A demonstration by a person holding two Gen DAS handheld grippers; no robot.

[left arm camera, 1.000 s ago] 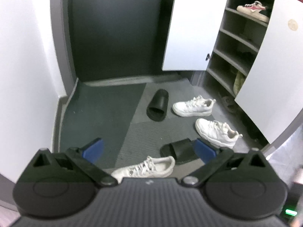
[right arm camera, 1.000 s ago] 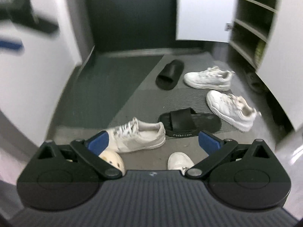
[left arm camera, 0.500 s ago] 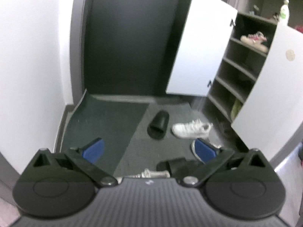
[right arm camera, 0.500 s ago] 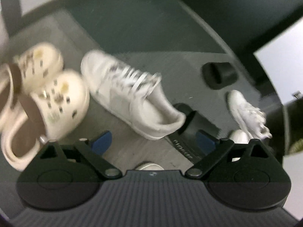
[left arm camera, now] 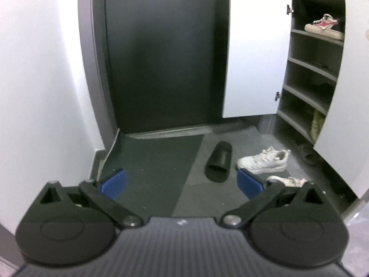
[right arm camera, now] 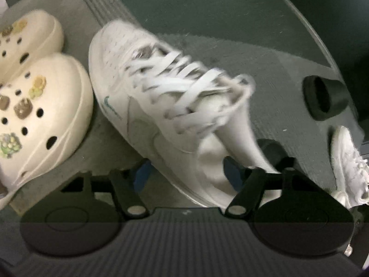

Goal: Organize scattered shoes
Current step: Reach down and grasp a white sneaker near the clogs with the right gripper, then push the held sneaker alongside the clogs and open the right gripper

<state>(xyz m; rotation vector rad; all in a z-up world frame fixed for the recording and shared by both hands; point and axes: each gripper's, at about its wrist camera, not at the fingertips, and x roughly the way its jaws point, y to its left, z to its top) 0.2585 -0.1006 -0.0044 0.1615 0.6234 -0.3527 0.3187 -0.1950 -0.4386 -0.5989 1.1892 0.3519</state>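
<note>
Entryway floor, seen from two hand-held tools. Right tool tipped steeply down over a white sneaker, jaws closing with the heel end between them. Left blue pad just outside the heel's side wall, right pad at the collar opening; not clear that either pad presses yet, so not yet a grip, by the look of it. Sneaker lying on the gray mat, long axis slanting from heel at the tool, low and centre, up and away to the toe at upper left. Jaws set across that axis, which suits a pinch on the heel. Two cream clogs just beside the toe on the left; a black slide and another white sneaker off to the right.

Left tool held higher and farther back, jaws wide apart with nothing between them, aimed at the dark door. Ahead of it the black slide, a chunky white sneaker, and an open shoe cabinet with a pink-and-white shoe on an upper shelf.

Right hand plainly the nearer; cabinet well apart from the sneaker.
</note>
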